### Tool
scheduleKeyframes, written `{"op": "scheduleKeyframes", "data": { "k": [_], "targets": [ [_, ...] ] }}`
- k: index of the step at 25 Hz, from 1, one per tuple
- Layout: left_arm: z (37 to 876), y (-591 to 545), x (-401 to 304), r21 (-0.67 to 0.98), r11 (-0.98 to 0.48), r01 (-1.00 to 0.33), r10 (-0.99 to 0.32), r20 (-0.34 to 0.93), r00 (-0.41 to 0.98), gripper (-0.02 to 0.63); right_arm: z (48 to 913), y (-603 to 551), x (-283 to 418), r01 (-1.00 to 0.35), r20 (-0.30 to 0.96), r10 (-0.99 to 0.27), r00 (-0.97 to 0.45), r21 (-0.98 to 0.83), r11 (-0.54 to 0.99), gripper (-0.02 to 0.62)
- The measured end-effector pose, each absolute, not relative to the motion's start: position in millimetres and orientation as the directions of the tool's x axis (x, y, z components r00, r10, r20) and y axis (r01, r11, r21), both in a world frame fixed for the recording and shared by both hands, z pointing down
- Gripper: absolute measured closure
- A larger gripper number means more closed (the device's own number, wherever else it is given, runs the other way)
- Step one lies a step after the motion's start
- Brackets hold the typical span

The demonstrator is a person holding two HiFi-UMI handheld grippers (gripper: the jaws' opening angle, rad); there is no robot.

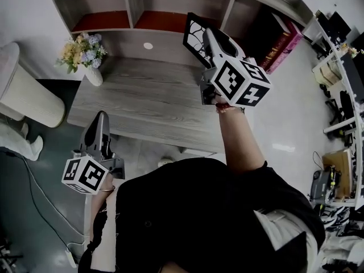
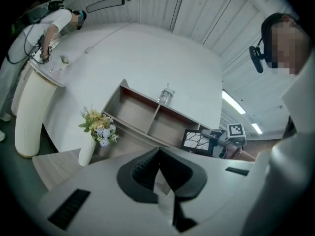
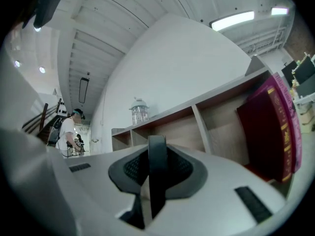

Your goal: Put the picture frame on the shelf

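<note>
The picture frame (image 1: 195, 37), black with a white branch drawing, is held up in front of the wooden shelf (image 1: 133, 4), near its middle and right compartments. My right gripper (image 1: 206, 41) is shut on it. In the right gripper view the frame (image 3: 157, 156) shows edge-on as a dark bar between the pads, with the shelf (image 3: 197, 114) just beyond. In the left gripper view the frame (image 2: 196, 141) hangs before the shelf (image 2: 142, 114). My left gripper (image 1: 100, 123) is low at the desk's front left, shut with nothing in it (image 2: 158, 165).
A grey wooden desk (image 1: 153, 101) stands below the shelf, with a white vase of flowers (image 1: 88, 56) at its left end. Red books (image 1: 281, 44) lean in the shelf's right compartment. A glass jar (image 3: 139, 111) stands on top. A white cylinder (image 1: 25, 92) is at left.
</note>
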State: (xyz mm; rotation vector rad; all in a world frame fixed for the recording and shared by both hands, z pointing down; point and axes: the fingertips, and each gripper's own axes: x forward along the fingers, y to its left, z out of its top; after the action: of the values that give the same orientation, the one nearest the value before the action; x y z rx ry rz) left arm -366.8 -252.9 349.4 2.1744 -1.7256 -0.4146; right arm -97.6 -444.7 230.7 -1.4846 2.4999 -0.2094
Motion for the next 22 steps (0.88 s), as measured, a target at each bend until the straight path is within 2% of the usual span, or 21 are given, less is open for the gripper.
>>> {"op": "scheduleKeyframes", "data": {
  "k": [9,22],
  "targets": [
    [332.5,-268.5,-410.5,0.403,-0.124,-0.907,-0.992,-0.014,0.129,0.594,227.1,-505.7,-104.5,-0.889,-0.171,-0.925,-0.339,-0.264,0.375,0.525],
    [342.8,-267.6,-445.1,0.411,-0.036,-0.911,-0.998,0.035,0.055,0.594,250.4,-553.5,-119.5,-0.949,-0.142,-0.969,-0.203,-0.215,0.231,0.523]
  ]
}}
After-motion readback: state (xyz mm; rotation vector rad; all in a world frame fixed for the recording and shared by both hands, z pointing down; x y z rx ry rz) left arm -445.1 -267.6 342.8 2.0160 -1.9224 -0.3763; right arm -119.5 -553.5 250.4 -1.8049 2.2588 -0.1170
